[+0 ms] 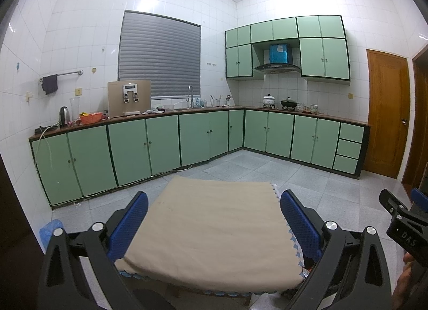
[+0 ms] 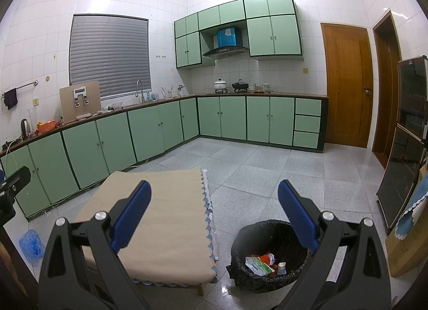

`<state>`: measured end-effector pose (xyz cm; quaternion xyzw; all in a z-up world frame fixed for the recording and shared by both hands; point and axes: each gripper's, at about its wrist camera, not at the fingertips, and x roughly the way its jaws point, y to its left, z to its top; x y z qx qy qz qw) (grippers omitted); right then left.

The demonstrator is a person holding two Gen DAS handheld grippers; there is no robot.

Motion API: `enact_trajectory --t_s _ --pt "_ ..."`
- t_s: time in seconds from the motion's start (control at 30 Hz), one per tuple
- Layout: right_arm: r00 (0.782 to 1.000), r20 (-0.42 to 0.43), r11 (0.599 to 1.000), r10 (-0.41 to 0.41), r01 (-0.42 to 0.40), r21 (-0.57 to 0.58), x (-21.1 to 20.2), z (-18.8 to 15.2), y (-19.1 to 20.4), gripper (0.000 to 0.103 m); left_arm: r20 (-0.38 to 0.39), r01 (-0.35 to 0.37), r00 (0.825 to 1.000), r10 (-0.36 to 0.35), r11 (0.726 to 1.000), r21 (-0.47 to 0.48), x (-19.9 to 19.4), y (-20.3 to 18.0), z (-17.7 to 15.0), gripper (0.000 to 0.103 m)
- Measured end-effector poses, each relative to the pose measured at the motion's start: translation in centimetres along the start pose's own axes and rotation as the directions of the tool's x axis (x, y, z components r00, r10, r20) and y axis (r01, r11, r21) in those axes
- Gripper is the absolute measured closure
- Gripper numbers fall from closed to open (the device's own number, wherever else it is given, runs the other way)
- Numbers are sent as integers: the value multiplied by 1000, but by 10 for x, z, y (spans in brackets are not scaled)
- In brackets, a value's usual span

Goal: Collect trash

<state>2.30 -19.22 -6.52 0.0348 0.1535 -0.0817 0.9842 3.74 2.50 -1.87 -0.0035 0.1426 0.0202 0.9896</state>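
Crumpled wrappers and a small paper cup (image 2: 281, 268) are seen lying inside the black-lined round bin (image 2: 242, 240) on the floor beside the beige-clothed low table (image 2: 171, 229), while the left gripper (image 1: 214, 225) and right gripper (image 2: 214, 219) are held spread apart, nothing gripped.

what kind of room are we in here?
A home kitchen, most likely: green base cabinets in an L under a counter, a sink faucet below the shuttered window, and pots on a stove under a range hood.
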Motion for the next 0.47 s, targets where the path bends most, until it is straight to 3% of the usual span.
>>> enact_trajectory --t_s 0.47 --pt "1000 -1 1000 -4 4 7 2 1 0 10 3 -2 1000 2 1000 6 -4 -3 -1 6"
